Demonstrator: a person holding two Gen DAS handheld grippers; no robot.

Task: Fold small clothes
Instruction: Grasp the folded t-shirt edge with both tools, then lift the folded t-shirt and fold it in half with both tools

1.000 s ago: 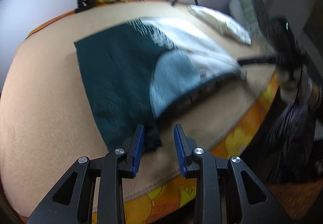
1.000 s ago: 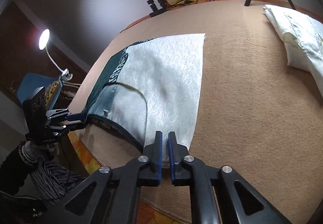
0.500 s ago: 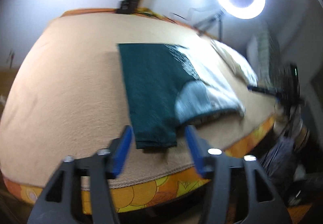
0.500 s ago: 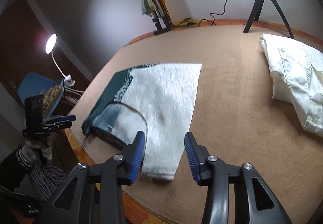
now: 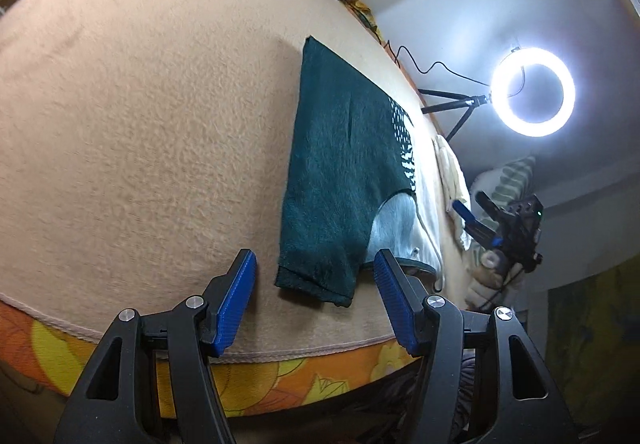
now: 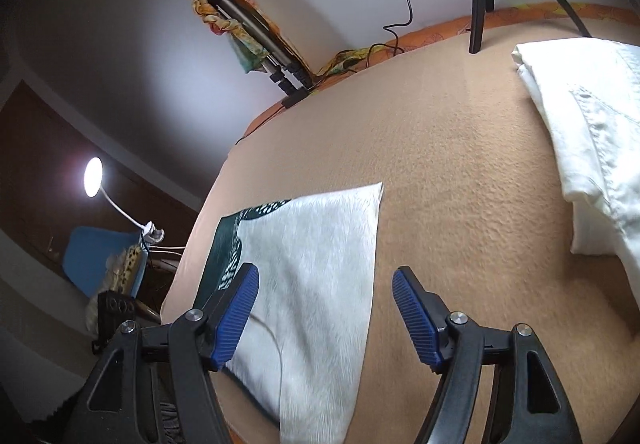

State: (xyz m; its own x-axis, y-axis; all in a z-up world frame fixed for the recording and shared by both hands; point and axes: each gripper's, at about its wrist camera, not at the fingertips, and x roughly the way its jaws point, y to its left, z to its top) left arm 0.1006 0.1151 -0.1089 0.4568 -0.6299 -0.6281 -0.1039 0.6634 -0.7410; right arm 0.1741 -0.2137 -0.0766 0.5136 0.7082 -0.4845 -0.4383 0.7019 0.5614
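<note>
The green-and-white garment [image 5: 332,180] lies flat on the tan blanket [image 5: 140,124] of the bed, partly folded: in the left wrist view it runs from the upper middle of the frame down to the lower middle, its dark green sleeve end just ahead of the left gripper [image 5: 314,304]. In the right wrist view the white half [image 6: 316,268] fills the lower middle, with a green strip along its left side. The left gripper's fingers [image 5: 236,300] stand wide apart and hold nothing. The right gripper [image 6: 326,316] is likewise spread wide and empty, above the white panel's right edge.

The risk from here looks like a poor re-grasp. The garment sits near the bed's front edge, so a pinch that also catches the fuzzy blanket could drag both. Gripping only the top layer would likely pull the fold open. A second pale garment [image 6: 580,132] lies well apart at the upper right and seems unlikely to interfere.
</note>
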